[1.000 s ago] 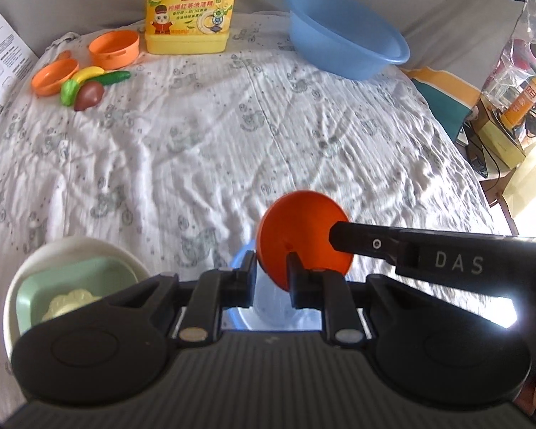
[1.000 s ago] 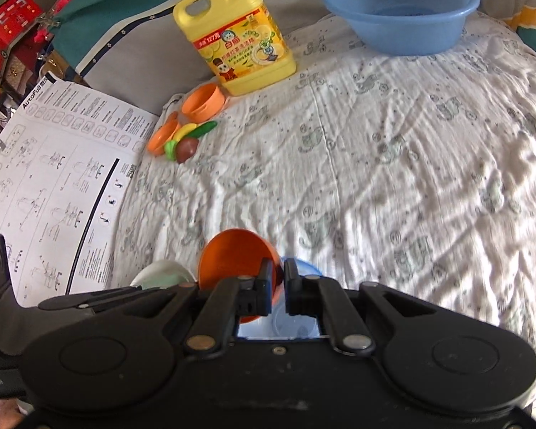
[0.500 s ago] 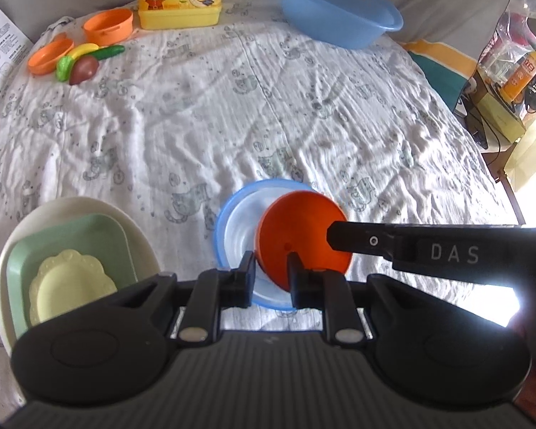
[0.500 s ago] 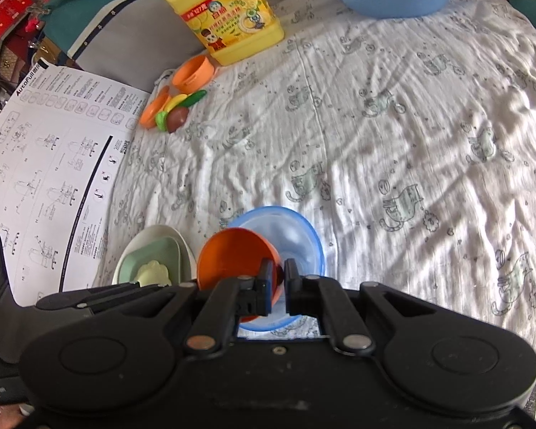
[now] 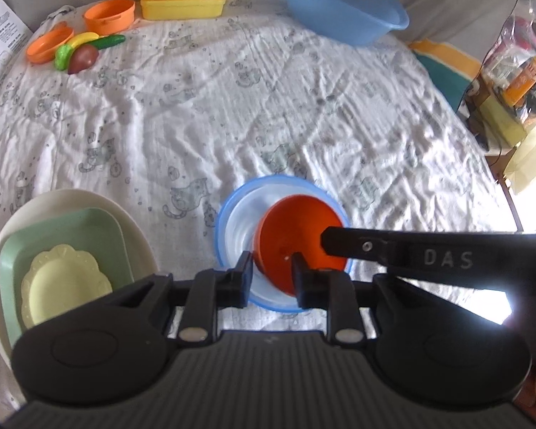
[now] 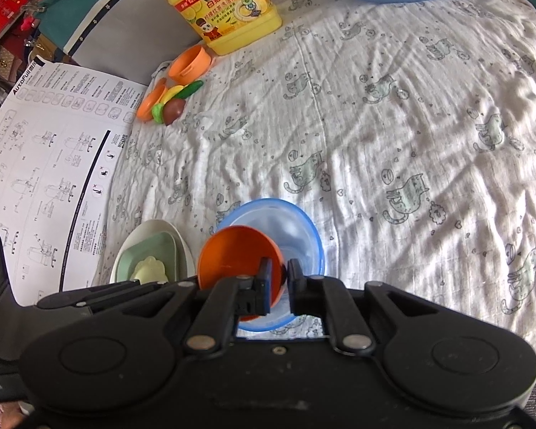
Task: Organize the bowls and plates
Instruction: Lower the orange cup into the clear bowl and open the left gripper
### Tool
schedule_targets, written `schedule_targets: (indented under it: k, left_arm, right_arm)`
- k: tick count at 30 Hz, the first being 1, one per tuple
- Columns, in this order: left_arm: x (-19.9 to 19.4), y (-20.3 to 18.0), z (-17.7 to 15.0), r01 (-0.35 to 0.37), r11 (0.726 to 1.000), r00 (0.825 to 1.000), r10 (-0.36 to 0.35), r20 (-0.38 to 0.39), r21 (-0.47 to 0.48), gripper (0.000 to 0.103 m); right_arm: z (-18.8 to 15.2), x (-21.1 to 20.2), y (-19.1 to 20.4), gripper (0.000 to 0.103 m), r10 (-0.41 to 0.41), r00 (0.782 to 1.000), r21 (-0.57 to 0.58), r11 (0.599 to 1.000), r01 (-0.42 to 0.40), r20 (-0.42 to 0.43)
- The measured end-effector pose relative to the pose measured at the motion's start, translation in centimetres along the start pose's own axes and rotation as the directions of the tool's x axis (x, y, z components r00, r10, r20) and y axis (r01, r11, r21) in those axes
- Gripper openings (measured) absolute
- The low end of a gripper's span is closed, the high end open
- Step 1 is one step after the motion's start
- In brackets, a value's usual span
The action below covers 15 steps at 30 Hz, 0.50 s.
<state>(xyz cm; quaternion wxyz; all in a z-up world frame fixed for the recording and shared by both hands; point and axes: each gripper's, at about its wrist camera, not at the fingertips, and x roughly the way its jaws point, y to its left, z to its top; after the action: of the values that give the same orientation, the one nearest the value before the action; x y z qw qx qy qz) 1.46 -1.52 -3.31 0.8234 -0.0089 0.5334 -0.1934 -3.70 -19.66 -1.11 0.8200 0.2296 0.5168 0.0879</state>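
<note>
An orange bowl hangs tilted above a blue-rimmed clear bowl on the cat-print cloth. My right gripper is shut on the orange bowl's rim; its finger reaches in from the right in the left wrist view. My left gripper has its jaws slightly parted around the bowl's near edge, apart from it. To the left sits a white plate holding a green square dish and a pale yellow scalloped dish.
At the far left lie an orange toy pot, an orange lid and toy fruit. A yellow detergent jug and a blue basin stand at the back. An instruction sheet lies left.
Both grippers have risen and pulled back with the orange bowl, so the blue-rimmed bowl and the stacked plates now show fully. The left jaws have parted from the bowl's rim.
</note>
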Motion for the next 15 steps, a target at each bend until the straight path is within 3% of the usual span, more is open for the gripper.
schedule_targets:
  k: [2, 6, 7, 8, 9, 10, 15]
  left_arm:
    - [-0.4, -0.1, 0.0, -0.012, 1.0, 1.0, 0.012, 0.02, 0.003, 0.044]
    - [-1.8, 0.1, 0.1, -0.048, 0.999, 0.996, 0.048, 0.072, -0.002, 0.065]
    - [-2.3, 0.2, 0.1, -0.047, 0.999, 0.995, 0.048, 0.086, -0.01, 0.069]
    - [-2.7, 0.4, 0.1, -0.041, 0.999, 0.994, 0.043, 0.103, -0.017, 0.079]
    - [-3.1, 0.6, 0.1, -0.039, 0.999, 0.992, 0.042, 0.119, -0.024, 0.091]
    - [-3.4, 0.8, 0.0, -0.045, 0.999, 0.99, 0.048, 0.135, -0.03, 0.094]
    - [-4.1, 2.0, -0.5, -0.062, 0.996, 0.983, 0.071, 0.168, -0.058, 0.101]
  right_arm:
    - [0.1, -0.2, 0.0, 0.028, 0.01, 1.0, 0.001, 1.0, -0.01, 0.007]
    - [0.4, -1.2, 0.0, 0.041, 0.018, 0.999, -0.004, 1.0, -0.017, 0.043]
    - [0.5, -1.5, 0.0, 0.05, 0.02, 0.998, -0.001, 1.0, -0.02, 0.054]
    - [0.6, -1.8, -0.1, 0.063, 0.025, 0.997, 0.001, 1.0, -0.025, 0.067]
    - [0.7, -2.1, -0.2, 0.069, 0.029, 0.996, 0.003, 1.0, -0.029, 0.078]
    - [0.7, -2.3, -0.2, 0.077, 0.029, 0.995, 0.005, 1.0, -0.029, 0.09]
    - [0.5, -2.9, -0.4, 0.087, 0.001, 0.993, 0.003, 1.0, -0.001, 0.117]
